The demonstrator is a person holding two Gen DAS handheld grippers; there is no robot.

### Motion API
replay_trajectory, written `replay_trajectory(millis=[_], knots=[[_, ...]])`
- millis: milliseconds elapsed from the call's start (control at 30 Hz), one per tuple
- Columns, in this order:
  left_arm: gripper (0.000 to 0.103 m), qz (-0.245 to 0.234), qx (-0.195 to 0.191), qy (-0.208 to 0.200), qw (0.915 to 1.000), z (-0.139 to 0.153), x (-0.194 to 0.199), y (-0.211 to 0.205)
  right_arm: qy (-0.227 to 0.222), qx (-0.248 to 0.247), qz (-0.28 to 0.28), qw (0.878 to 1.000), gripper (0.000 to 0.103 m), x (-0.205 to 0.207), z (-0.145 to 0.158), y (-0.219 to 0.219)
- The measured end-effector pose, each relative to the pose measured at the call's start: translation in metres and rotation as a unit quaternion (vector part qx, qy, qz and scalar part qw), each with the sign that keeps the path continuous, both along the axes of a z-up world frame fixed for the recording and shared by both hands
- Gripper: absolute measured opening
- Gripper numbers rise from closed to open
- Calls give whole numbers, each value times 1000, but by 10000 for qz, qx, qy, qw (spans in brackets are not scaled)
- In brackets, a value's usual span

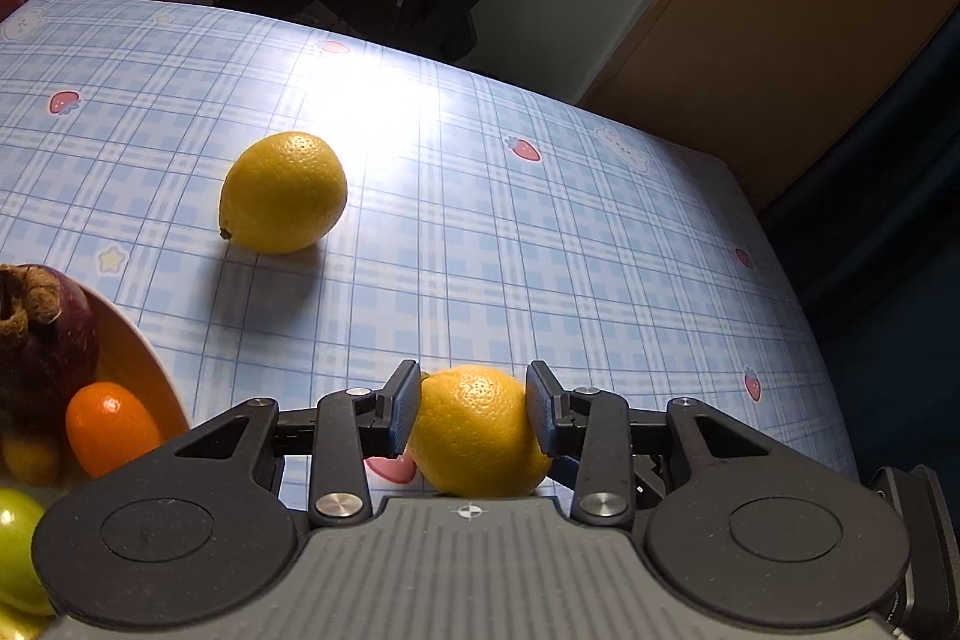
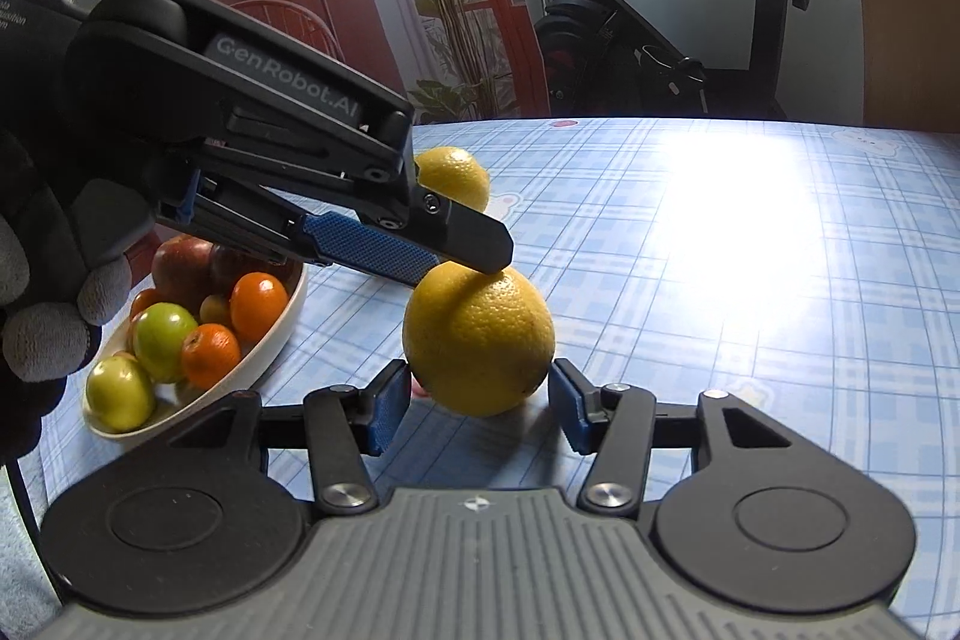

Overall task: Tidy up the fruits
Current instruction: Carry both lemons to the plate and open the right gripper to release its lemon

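Lemon (image 1: 480,433) sits pinched between the left tool's (image 1: 475,415) blue pads, lifted above the table (image 1: 600,250). The right tool (image 2: 477,409) brackets that lemon from below, its pads spread and just clear of the peel. A second lemon (image 1: 283,191) lies on the table beyond the held one. The bowl (image 2: 264,340) of fruit stands left of it.

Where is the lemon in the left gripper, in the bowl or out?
Out. The left gripper pinches the lemon over the tablecloth, beside the bowl.
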State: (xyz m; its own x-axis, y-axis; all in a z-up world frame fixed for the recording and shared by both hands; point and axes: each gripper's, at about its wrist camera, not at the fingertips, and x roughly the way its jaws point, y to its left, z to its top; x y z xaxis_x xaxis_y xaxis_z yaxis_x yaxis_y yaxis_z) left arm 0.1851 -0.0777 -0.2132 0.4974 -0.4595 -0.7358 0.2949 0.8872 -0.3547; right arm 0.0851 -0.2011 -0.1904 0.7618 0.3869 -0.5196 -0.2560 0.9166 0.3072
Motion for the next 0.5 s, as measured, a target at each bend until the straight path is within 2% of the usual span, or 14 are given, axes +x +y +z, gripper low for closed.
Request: replay_trajectory(millis=[500], knots=[[42, 133, -285, 6, 9995, -8, -2, 8, -71, -100, 17, 9999, 56, 3, -2, 5]])
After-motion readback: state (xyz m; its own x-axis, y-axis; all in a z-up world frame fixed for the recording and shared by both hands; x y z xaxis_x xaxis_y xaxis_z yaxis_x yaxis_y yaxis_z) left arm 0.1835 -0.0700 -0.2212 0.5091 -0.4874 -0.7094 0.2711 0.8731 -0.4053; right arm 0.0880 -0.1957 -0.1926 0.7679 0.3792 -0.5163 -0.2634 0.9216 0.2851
